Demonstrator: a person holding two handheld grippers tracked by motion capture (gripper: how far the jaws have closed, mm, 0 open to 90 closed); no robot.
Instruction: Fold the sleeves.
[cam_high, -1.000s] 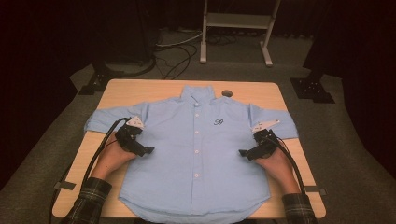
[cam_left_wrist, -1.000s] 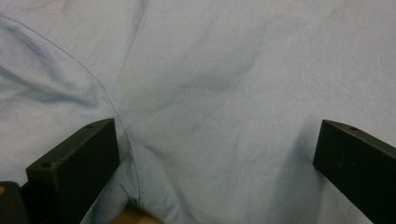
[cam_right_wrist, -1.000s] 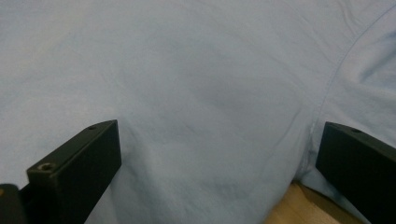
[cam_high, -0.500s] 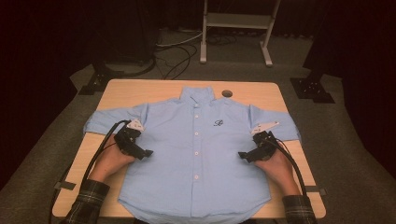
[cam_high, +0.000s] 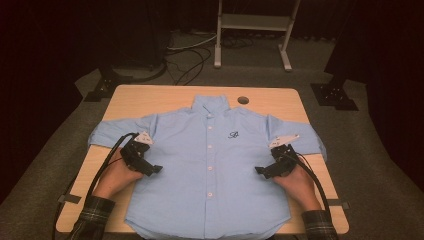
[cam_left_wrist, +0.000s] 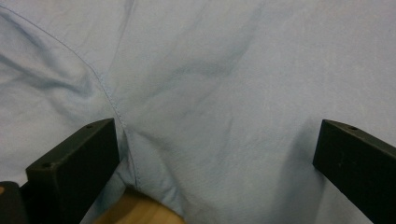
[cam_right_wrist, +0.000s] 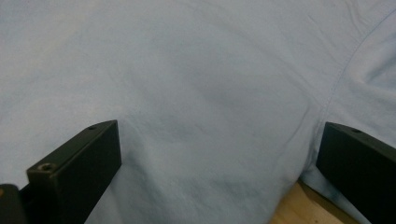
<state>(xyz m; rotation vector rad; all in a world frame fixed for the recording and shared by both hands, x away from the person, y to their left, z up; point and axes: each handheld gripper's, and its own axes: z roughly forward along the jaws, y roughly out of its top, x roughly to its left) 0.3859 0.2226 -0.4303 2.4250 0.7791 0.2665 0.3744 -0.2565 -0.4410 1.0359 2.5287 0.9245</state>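
On the table (cam_high: 150, 100), a pale blue shirt (cam_high: 210, 170) lies flat, buttoned, collar at 12 o'clock; left gripper (cam_high: 152, 170) and right gripper (cam_high: 261, 171) gape wide at its underarms.

My left tool (cam_high: 155, 170), at lower left of the high view, is matte black with a pale three-cornered plate on top and black cables looping back along my forearm. My right tool (cam_high: 261, 171), at lower right, matches it, cable included. My sleeves are dark plaid, cuffed at the wrist. Close up, each jaw is a blocky black slab with small screw holes.
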